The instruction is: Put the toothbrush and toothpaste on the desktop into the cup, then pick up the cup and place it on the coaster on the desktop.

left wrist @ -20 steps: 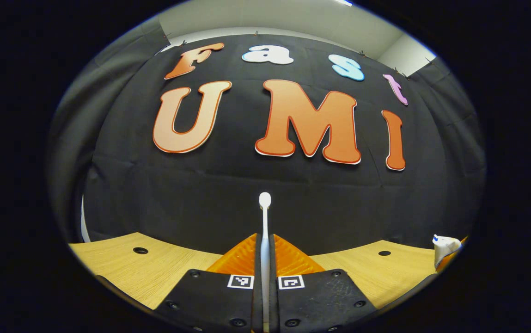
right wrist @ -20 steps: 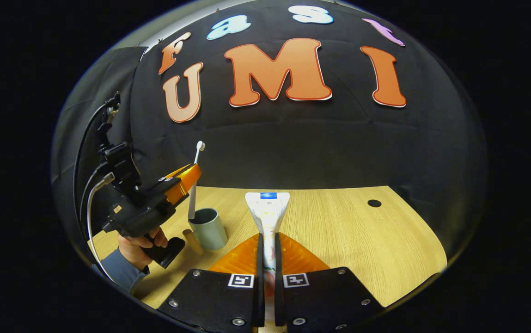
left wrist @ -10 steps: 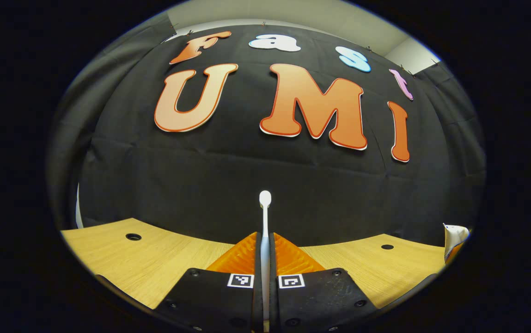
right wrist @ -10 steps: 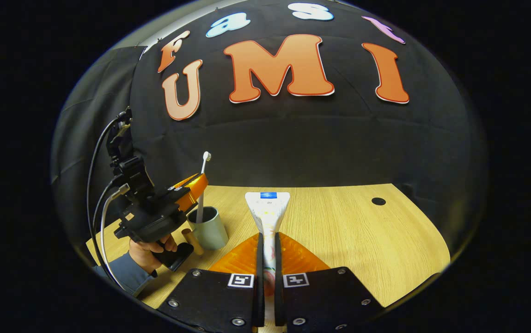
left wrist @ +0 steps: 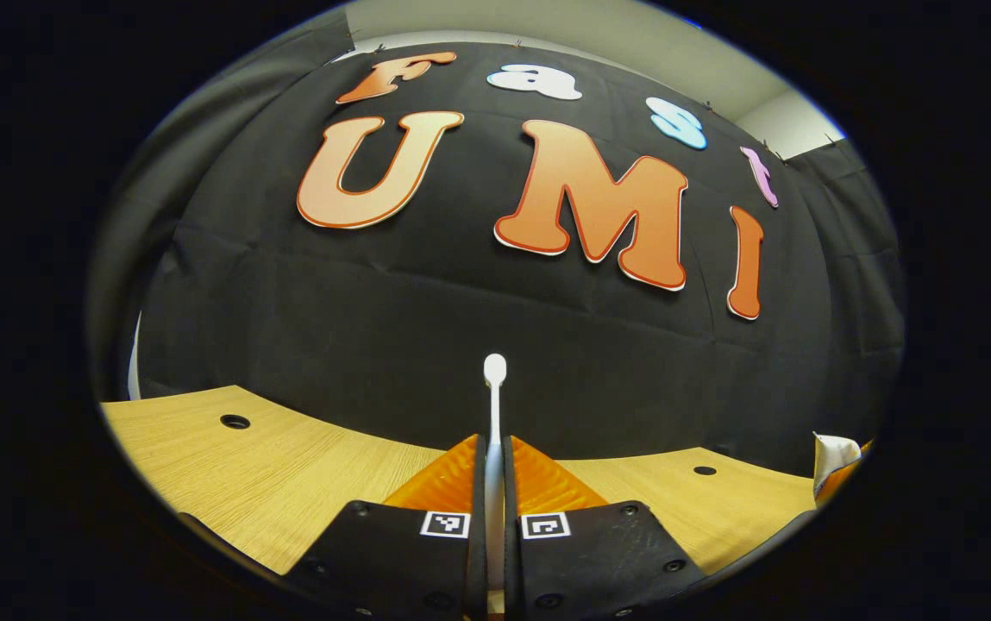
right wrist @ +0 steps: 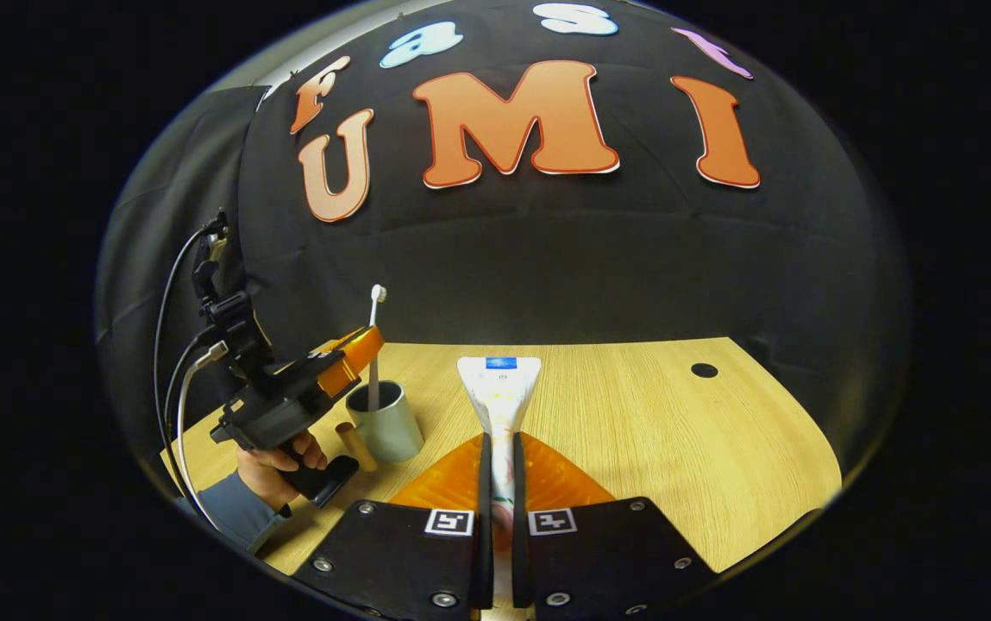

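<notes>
Your left tool point(right wrist: 355, 349) is pinching the toothbrush point(right wrist: 373, 349), its lower end dipping into the cup point(right wrist: 385, 423) near the counter's point(right wrist: 633, 414) left edge; lower it straight before releasing; your right tool point(right wrist: 496, 483) is clamping the toothpaste point(right wrist: 499, 392), waiting mid-counter.

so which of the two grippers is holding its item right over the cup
The left gripper: its toothbrush stands upright with its lower end inside the grey cup. The right gripper holds the toothpaste off to the cup's side.
</notes>
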A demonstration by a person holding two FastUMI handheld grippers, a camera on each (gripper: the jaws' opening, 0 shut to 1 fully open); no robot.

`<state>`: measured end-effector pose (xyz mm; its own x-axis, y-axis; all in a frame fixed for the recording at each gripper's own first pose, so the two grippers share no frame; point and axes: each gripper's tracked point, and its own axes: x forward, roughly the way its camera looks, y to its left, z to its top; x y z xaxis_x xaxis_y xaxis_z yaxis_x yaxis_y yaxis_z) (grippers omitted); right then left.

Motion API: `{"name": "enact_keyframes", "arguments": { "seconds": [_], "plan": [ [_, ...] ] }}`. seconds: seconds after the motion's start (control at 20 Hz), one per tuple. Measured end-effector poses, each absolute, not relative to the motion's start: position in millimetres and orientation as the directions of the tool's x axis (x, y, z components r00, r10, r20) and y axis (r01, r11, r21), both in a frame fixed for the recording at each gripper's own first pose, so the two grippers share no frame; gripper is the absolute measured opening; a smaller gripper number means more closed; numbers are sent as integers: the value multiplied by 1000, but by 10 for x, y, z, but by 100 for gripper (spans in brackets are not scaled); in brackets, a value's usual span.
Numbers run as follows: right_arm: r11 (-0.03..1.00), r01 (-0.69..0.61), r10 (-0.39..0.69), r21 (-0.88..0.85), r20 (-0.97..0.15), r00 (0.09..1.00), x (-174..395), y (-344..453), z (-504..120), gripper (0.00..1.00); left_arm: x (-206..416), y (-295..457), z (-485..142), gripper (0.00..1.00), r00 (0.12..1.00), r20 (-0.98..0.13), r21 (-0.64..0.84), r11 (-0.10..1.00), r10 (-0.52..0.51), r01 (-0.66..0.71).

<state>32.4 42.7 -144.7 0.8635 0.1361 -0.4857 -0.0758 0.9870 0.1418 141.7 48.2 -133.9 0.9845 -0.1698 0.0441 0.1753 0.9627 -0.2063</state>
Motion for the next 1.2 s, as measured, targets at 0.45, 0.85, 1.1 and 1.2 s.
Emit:
{"name": "enact_keyframes", "arguments": {
  "seconds": [0.45,0.85,1.1,1.2],
  "plan": [
    [985,-75,142,155,-483,864,320,433,-1441,9,1240,402,-1479,39,979,-26,-123,973,-202,198],
    [975,-126,195,183,-430,882,441,565,-1333,8,794,454,-1423,90,972,-114,-27,979,-205,203],
    [968,-151,216,202,-357,909,706,625,-1096,9,411,620,-1313,100,968,-184,7,985,-168,172],
    [964,-169,231,205,-333,914,803,686,-998,9,273,709,-1345,100,966,-216,-3,989,-143,146]
  ]
}}
